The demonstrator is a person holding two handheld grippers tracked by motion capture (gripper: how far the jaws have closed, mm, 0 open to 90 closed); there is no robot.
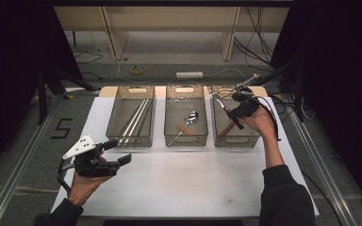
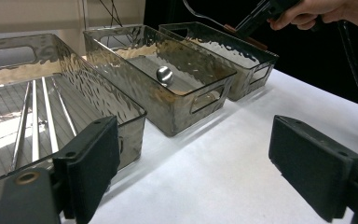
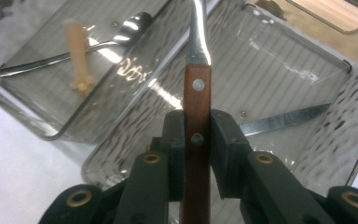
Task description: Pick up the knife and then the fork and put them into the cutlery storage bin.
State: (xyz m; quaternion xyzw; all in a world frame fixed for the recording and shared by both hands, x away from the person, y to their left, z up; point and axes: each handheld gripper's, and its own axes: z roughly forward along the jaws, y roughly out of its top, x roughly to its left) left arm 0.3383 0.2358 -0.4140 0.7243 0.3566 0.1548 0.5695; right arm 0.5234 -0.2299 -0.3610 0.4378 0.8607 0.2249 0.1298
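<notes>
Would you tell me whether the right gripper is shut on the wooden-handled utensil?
Yes: right gripper pads clamp the wooden-handled utensil.

Three clear bins sit in a row on the white table (image 1: 179, 183). The left bin (image 1: 131, 141) holds long metal rods (image 1: 135, 118). The middle bin (image 1: 185, 140) holds a spoon (image 1: 188, 120) and a small tan piece (image 1: 184, 128), perhaps wooden. Upper centre, yellow tape (image 1: 138, 69) lies on the floor.

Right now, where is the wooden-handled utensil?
The wooden-handled utensil is clamped in the right gripper, held above the right-hand bin, where a knife already lies.
</notes>
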